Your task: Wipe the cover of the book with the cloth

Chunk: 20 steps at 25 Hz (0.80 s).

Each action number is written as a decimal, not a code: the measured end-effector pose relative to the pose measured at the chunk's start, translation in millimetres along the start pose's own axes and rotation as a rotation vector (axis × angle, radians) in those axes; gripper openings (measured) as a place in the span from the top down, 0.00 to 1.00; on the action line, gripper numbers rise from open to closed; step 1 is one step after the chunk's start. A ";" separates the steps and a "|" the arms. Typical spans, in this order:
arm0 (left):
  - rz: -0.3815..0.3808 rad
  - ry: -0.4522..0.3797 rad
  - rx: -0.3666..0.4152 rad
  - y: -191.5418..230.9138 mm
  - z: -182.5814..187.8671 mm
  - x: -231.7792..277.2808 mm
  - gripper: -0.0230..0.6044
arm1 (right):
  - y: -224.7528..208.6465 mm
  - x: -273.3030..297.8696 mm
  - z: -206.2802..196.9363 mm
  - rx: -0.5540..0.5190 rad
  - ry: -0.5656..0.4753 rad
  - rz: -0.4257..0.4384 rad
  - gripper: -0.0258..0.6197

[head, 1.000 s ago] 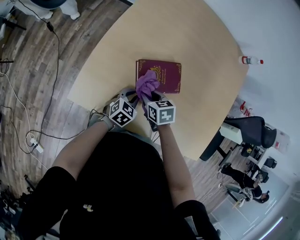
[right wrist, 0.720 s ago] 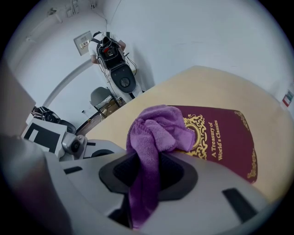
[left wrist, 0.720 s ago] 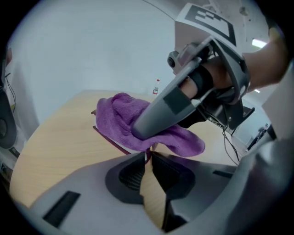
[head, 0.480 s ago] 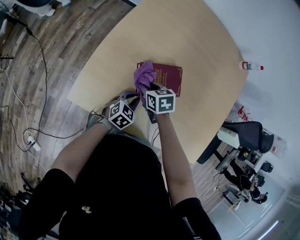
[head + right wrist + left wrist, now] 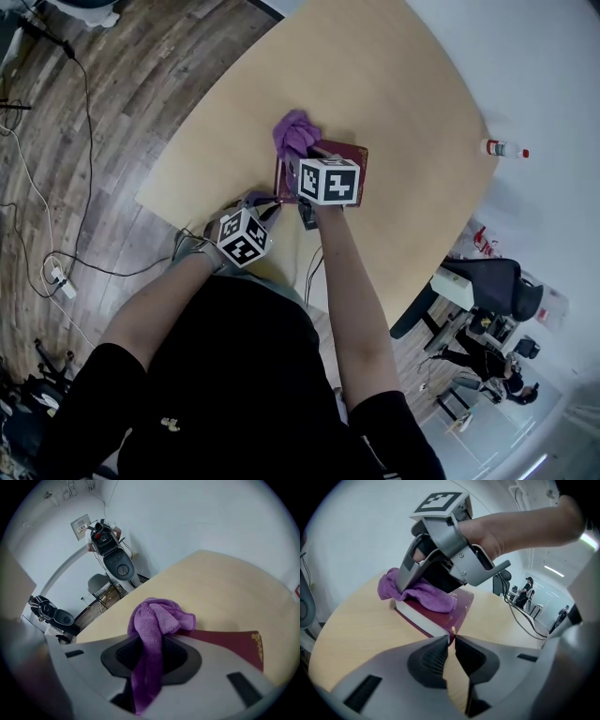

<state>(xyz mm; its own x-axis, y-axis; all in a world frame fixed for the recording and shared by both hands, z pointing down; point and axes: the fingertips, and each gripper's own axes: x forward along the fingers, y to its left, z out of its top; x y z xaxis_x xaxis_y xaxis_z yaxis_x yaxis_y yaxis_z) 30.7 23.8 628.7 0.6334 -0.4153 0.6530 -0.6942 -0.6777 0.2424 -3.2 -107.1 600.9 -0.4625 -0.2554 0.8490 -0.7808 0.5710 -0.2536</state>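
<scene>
While the right gripper (image 5: pixel 149 667) clenches the purple cloth (image 5: pixel 159 618) between its jaws, the cloth's bunched end rests on the far-left corner of the maroon book (image 5: pixel 229 641) and spills past that edge. The book lies flat on the tan table (image 5: pixel 375 75). Left gripper (image 5: pixel 451 641): jaws drawn together, tips at the book's near corner. Whether they nip the cover is unclear.

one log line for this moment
right claw: shut on cloth | cloth: on far corner of book | left claw: pinching book's near corner
</scene>
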 end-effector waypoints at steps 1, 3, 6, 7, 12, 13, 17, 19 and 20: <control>0.000 0.001 0.000 0.1 -0.6 -0.4 0.87 | -0.5 1.8 3.7 -0.001 -0.005 -0.002 0.77; 0.001 0.002 0.000 1.0 -1.4 -0.4 0.87 | -2.8 6.0 12.0 0.003 -0.019 -0.005 0.77; -0.001 0.004 0.005 0.7 -1.6 0.9 0.87 | -9.6 9.8 22.0 0.008 -0.030 -0.024 0.77; -0.002 0.005 0.008 0.6 -1.4 1.3 0.87 | -11.9 10.8 24.9 0.008 -0.032 -0.030 0.77; -0.009 0.009 0.010 1.4 -1.7 0.5 0.88 | -21.0 15.9 29.4 0.056 -0.024 -0.044 0.77; -0.011 0.011 0.008 1.3 -1.9 0.4 0.88 | -23.9 15.6 29.8 0.077 -0.030 -0.048 0.77; -0.017 0.015 0.007 0.5 -2.2 0.9 0.88 | -38.6 10.2 28.6 0.140 -0.063 -0.078 0.76; -0.016 0.016 0.012 0.9 -2.5 0.9 0.88 | -48.2 6.2 27.4 0.156 -0.082 -0.107 0.76; -0.015 0.017 0.013 1.0 -2.8 1.0 0.88 | -53.4 3.7 26.6 0.164 -0.094 -0.124 0.76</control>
<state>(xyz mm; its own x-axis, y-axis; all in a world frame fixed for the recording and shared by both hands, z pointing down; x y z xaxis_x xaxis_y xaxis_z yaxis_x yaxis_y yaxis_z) 29.7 24.3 631.5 0.6380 -0.3946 0.6612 -0.6797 -0.6921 0.2428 25.7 -159.3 605.2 -0.3899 -0.3920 0.8333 -0.8886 0.3977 -0.2286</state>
